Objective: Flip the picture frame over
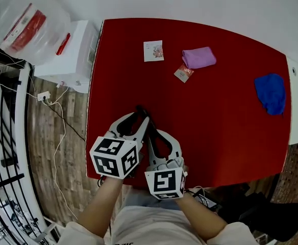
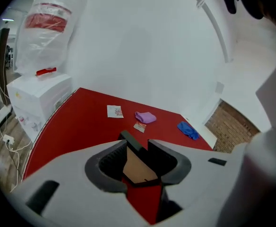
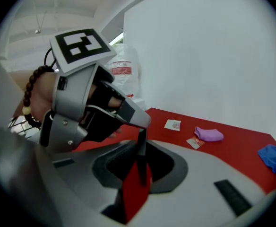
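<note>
Black-edged, brown-backed picture frame (image 1: pixel 140 109) stands on its edge near the front of the red table (image 1: pixel 225 137) in the head view, and we see only a dark sliver of it between the two grippers. Both bare forearms come up from the bottom of the picture. The left gripper (image 1: pixel 139 117) and the right gripper (image 1: pixel 157 133) lie side by side, slanting down and away, with their tips converging on the frame. Farther back lie a small white printed card (image 1: pixel 153 50), a folded lilac cloth (image 1: pixel 199 57), a small red-and-white packet (image 1: pixel 183 73) and a crumpled blue cloth (image 1: pixel 270 93). A white box (image 1: pixel 72 50) stands just beside the table's left edge.

In the left gripper view, the left gripper (image 2: pixel 137 144) has its jaws well apart. We see the picture frame (image 2: pixel 138 169) showing its brown back in the gap, tilted, with its black rim uppermost. The pads do not clamp it.

In the right gripper view, the right gripper (image 3: pixel 142 150) has its jaws drawn in on the picture frame (image 3: pixel 141 141), which is seen edge-on as a narrow upright black strip. The left gripper (image 3: pixel 134 118) reaches in from the upper left, angled downward. Its tip sits at the frame's top edge, and a hand (image 3: pixel 36 91) wearing a bead bracelet is behind it.
</note>
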Demonstrator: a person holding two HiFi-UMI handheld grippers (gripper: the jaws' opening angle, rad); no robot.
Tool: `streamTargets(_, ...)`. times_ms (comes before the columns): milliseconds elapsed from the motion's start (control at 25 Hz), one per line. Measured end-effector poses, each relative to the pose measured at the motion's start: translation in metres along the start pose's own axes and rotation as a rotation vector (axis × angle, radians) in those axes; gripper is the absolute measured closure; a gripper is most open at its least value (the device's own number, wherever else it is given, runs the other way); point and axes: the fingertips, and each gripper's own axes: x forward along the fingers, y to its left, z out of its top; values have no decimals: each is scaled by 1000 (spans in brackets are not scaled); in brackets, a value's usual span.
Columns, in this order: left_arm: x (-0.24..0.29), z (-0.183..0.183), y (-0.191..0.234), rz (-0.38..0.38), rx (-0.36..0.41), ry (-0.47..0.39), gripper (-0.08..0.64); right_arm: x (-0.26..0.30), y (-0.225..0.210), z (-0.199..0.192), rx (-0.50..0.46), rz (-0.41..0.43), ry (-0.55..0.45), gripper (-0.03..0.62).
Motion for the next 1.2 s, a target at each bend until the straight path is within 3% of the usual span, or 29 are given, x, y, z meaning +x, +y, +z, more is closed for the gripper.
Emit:
streamTargets(320,-5,-3,3,5,-29,10,433,0,10,2,-100,-28,-7,525)
streamTargets(640,-7,-7,8,31,14,34,422,-1,24,6,-143,-62,-8,523)
streamTargets(920,-6,-10,17,74,-15,69,417,1,33,5,-178,-148,-69,523)
streamTargets(1040,-8,-13,24,42,-29,99,417,5,42,2,-238,-136,-66,523)
streamTargets(1200,-6,-18,26,39,-22,106,437,7,52,0,-237,-85,-59,518)
